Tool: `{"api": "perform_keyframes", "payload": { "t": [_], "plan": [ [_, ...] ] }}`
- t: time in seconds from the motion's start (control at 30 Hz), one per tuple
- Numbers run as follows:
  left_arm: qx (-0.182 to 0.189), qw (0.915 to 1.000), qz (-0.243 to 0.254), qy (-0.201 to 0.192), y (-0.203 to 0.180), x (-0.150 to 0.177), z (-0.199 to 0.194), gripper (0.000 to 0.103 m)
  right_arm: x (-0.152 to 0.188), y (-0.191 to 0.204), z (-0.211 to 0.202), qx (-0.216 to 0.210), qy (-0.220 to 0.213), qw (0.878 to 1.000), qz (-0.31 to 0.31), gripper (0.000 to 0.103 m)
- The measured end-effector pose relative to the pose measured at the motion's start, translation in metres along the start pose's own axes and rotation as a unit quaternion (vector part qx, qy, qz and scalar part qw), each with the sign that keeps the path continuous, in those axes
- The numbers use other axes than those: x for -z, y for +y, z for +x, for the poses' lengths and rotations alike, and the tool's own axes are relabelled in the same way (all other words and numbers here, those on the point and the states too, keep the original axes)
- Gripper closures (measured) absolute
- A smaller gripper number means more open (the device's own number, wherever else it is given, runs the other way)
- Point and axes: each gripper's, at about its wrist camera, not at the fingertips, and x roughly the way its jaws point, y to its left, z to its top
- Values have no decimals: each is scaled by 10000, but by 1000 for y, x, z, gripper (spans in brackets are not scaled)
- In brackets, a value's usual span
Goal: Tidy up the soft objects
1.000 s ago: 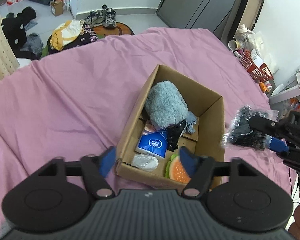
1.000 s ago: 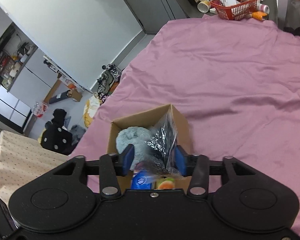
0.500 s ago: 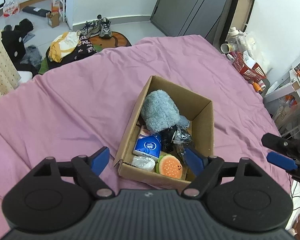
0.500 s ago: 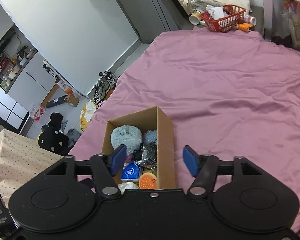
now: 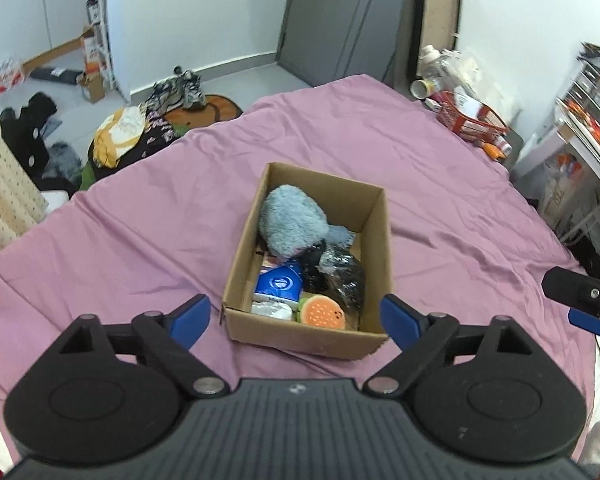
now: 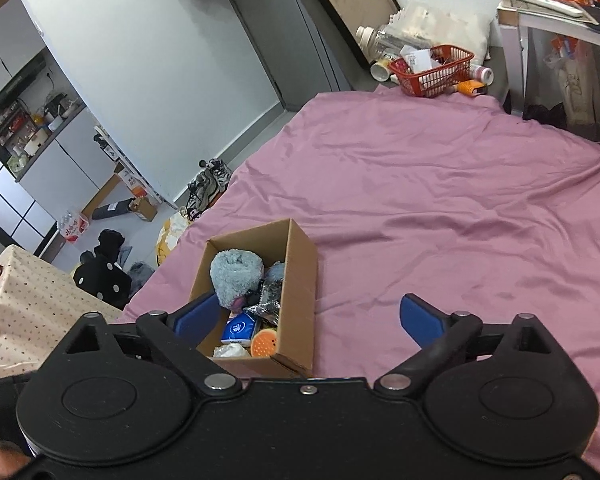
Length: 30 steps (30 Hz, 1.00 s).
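A cardboard box (image 5: 380, 248) (image 6: 300, 280) sits on the pink bed sheet (image 5: 140, 220) (image 6: 440, 208). Inside lie a fluffy blue plush (image 5: 292, 222) (image 6: 236, 276), a black item in clear plastic (image 5: 342, 276) (image 6: 270, 298), a blue tissue pack (image 5: 278, 282) (image 6: 240, 328), an orange burger-shaped toy (image 5: 322, 312) (image 6: 264, 342) and a white packet (image 5: 272, 310). My left gripper (image 5: 296, 316) is open and empty, held back in front of the box. My right gripper (image 6: 308, 316) is open and empty, to the right of the box; its fingers also show in the left wrist view (image 5: 580, 292).
A red basket (image 5: 472, 122) (image 6: 432, 66) with bottles and cups stands past the bed's far edge. A desk and shelves (image 5: 588, 132) stand at the right. Clothes, bags and shoes (image 5: 176, 92) lie on the floor beyond the bed.
My right gripper opened and let the plastic-wrapped black item go into the box, then drew back to the right. My left gripper pulled back and opened wider.
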Motion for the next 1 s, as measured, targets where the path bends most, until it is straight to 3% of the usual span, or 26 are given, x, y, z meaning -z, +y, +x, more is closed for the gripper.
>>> {"api": "perform_keyframes", "payload": {
  "t": [0.23, 0.5, 1.0],
  "plan": [
    [61, 9995, 216, -217, -19, 12, -22, 1, 10, -9, -29, -56, -252, 9997, -33, 0],
    [88, 9980, 403, -470, -29, 25, -47, 0, 20, -13, -63, -188, -661, 9976, 45, 0],
    [172, 9934, 708, -885, -39, 46, -104, 0, 44, -9, -112, -191, -950, 9951, -174, 0]
  ]
}}
